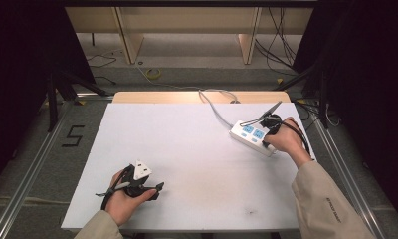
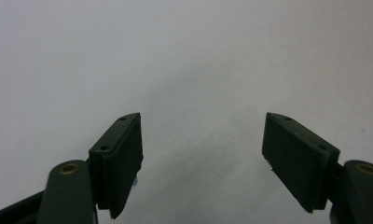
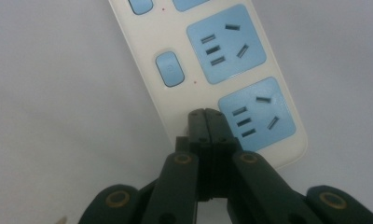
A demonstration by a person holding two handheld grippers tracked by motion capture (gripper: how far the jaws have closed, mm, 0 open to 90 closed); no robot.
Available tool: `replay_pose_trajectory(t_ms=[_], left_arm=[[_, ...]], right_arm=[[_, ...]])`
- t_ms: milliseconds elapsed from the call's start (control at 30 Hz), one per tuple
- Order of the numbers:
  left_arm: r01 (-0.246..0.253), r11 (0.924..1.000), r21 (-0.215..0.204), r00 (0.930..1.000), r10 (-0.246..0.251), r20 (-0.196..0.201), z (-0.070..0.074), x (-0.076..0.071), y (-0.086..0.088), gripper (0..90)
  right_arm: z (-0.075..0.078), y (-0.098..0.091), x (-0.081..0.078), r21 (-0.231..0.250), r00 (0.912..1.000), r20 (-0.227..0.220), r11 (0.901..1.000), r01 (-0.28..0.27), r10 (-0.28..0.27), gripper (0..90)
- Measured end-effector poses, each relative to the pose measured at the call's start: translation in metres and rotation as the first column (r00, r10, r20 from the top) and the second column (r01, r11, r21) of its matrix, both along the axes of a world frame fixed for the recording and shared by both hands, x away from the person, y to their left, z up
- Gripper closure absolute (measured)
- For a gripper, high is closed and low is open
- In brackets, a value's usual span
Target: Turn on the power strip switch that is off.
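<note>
Two sockets (image 3: 239, 43) | power strip (image 3: 175, 98) | right hand-held gripper (image 3: 206, 114) closed above switch (image 3: 169, 68)

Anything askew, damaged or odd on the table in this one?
Nothing stands out. The white power strip with blue sockets lies flat and intact, at an angle on the white table, with the shut right tongs over its end.

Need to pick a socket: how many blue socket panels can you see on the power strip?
3 in the right gripper view: one beside the shut right gripper, one above it, one cut off at the top edge. More may be hidden.
</note>
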State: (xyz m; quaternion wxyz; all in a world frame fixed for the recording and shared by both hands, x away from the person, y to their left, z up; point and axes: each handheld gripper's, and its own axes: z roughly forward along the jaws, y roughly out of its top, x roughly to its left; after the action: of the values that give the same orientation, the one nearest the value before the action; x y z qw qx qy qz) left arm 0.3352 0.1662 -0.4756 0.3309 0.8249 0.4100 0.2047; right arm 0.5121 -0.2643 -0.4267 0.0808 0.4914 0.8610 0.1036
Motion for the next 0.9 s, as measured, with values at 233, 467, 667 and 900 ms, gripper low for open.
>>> replay_pose_trajectory(t_ms=[233, 467, 667, 900], left_arm=[[-0.001, 1.0, -0.001, 1.0, 0.001, -0.001, 0.0002, 0.0, 0.0002, 28.6], [-0.002, 1.0, 0.0, 1.0, 0.002, 0.0, 0.0004, -0.0002, 0.0006, 28.7], [-0.002, 1.0, 0.001, 1.0, 0.002, -0.003, 0.0006, 0.0, 0.001, 28.7], [-0.004, 1.0, -0.001, 1.0, 0.004, -0.002, 0.0007, -0.0002, 0.0008, 28.6]], right_arm=[[-0.0002, 0.0004, -0.0008, -0.002, 1.0, 0.009, 1.0, -0.003, 0.003, 90.0], [-0.0003, -0.0009, -0.0028, 0.004, 0.9997, 0.023, 1.0, -0.005, 0.005, 90.0], [0.0014, -0.0024, -0.0056, 0.022, 0.9985, 0.054, 0.9997, -0.007, 0.006, 90.0], [0.0059, -0.0041, -0.0093, 0.039, 0.9963, 0.086, 0.9992, -0.008, 0.005, 90.0]])
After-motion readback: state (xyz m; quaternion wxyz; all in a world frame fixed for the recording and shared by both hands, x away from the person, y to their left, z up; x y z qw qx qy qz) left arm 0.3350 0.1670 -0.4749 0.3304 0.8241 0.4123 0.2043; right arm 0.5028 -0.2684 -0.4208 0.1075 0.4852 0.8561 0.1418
